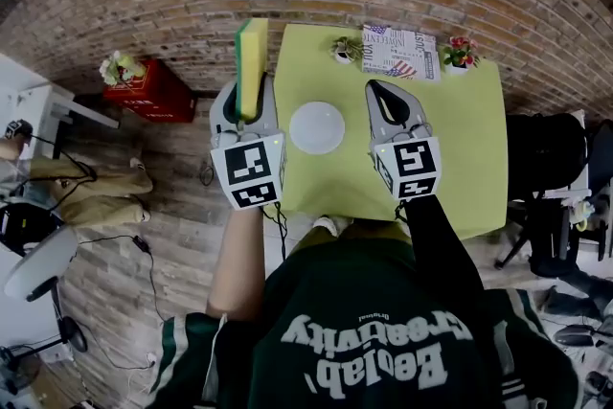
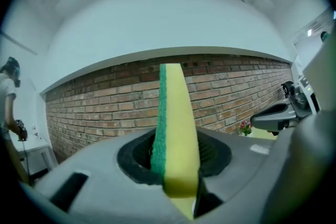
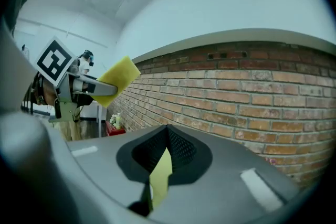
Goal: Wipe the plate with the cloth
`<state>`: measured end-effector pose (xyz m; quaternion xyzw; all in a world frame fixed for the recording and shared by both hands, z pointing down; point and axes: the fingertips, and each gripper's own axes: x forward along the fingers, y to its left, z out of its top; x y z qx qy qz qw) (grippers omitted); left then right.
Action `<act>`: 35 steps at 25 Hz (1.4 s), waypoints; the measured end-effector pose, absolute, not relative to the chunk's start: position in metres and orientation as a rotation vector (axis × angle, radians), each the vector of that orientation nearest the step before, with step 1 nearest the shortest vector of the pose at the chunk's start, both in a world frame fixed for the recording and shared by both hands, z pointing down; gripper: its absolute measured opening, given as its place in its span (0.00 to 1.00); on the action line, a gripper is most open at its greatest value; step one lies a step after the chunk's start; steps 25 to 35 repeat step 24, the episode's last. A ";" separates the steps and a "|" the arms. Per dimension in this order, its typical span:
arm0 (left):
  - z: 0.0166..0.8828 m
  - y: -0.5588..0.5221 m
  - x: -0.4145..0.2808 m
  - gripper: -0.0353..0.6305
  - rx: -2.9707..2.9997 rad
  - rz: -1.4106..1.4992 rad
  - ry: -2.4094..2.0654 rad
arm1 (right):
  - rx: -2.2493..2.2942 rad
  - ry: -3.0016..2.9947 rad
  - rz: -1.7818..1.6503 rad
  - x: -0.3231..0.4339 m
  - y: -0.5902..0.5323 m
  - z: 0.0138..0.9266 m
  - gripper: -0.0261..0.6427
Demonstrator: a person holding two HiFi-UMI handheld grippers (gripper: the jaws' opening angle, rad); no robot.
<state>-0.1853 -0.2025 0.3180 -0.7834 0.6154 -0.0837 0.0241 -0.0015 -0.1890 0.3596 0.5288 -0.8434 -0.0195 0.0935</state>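
Sponge (image 1: 252, 62), yellow with a green scouring face, stands pinched between the fingers of your left gripper (image 1: 251, 96) in the head view, just left of the yellow-green tabletop's (image 1: 460, 139) edge. The white plate (image 1: 317, 126) lies on that tabletop between your two grippers, and neither of them touches it. Your right gripper (image 1: 375, 89) hovers over the tabletop just right of the plate, with its fingers pressed together at the tips.

In the left gripper view the fingers clamp the sponge upright, green face to the left, with the brick wall (image 2: 105, 107) behind it.

In the right gripper view the fingers meet at their tips and hold nothing. A sliver of tabletop shows through the slit below them, and the sponge appears at upper left.
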 end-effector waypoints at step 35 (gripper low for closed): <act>0.306 -0.183 -0.177 0.25 -2.424 -0.172 1.803 | 1.605 -2.500 -0.123 -0.005 -0.177 0.348 0.06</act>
